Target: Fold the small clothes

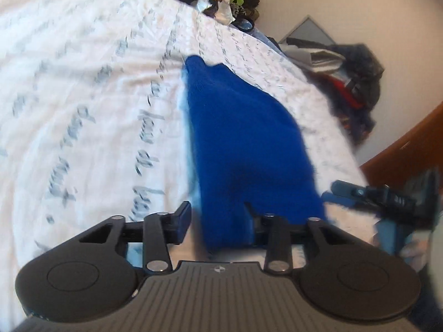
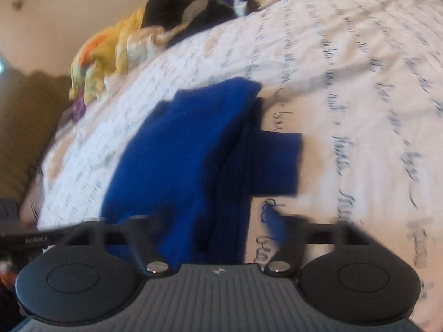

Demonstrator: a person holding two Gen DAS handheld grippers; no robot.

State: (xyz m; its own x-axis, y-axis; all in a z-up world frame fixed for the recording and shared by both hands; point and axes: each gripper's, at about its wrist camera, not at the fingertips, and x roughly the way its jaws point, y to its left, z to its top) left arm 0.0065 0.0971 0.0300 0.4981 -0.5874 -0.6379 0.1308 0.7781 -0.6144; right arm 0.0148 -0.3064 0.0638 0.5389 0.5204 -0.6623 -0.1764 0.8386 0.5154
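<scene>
Blue knit garment (image 1: 243, 138) — partly folded on white script-printed bedspread (image 1: 83, 83), near edge between spread fingers of left gripper (image 1: 218, 221) and right gripper (image 2: 213, 232), no visible pinch.

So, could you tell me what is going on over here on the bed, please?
A person is folding a bright blue knit garment on a white bedspread printed with script. The left hand-held gripper and the right hand-held gripper both sit at its near edge, jaws apart with fabric between them. Motion blur hides any firm grip.
</scene>
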